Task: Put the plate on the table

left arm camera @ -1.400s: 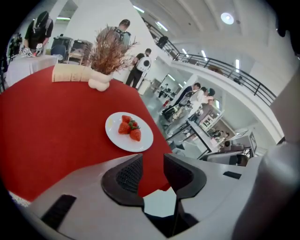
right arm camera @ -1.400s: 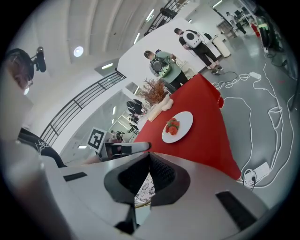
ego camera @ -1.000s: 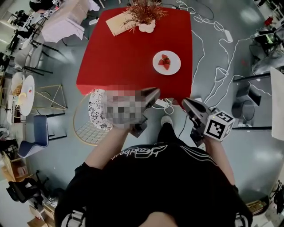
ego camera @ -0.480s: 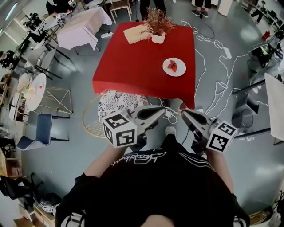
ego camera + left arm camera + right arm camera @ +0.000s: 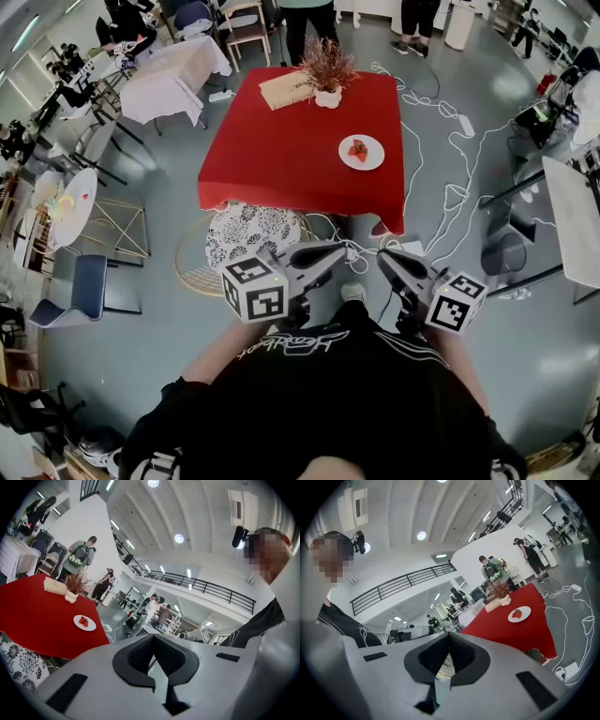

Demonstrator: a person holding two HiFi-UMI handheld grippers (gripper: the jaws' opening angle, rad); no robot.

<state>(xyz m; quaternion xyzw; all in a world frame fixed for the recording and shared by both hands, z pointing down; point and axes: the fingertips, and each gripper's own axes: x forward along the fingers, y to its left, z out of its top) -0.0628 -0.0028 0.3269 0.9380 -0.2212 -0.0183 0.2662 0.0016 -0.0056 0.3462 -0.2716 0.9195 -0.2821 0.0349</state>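
A white plate (image 5: 361,152) with strawberries on it rests on the red table (image 5: 281,150), toward its right side. My left gripper (image 5: 339,251) and right gripper (image 5: 382,257) hover close to my chest, well short of the table's near edge, pointing toward it. Both are shut with nothing between the jaws. In the left gripper view the left gripper (image 5: 152,638) is shut, and the plate (image 5: 85,622) lies far off on the red table (image 5: 28,616). Past the shut right gripper (image 5: 449,635) in the right gripper view, the plate (image 5: 519,614) sits on the table (image 5: 511,627).
A dried plant in a white vase (image 5: 326,77) and a tan mat (image 5: 286,90) occupy the table's far edge. A wire chair with a patterned cushion (image 5: 251,234) stands at the near left corner. White cables (image 5: 441,178) trail over the floor at right. People (image 5: 309,14) stand beyond the table.
Both grippers have drawn back from the table and come up toward my chest. The table and plate now appear smaller and farther away.
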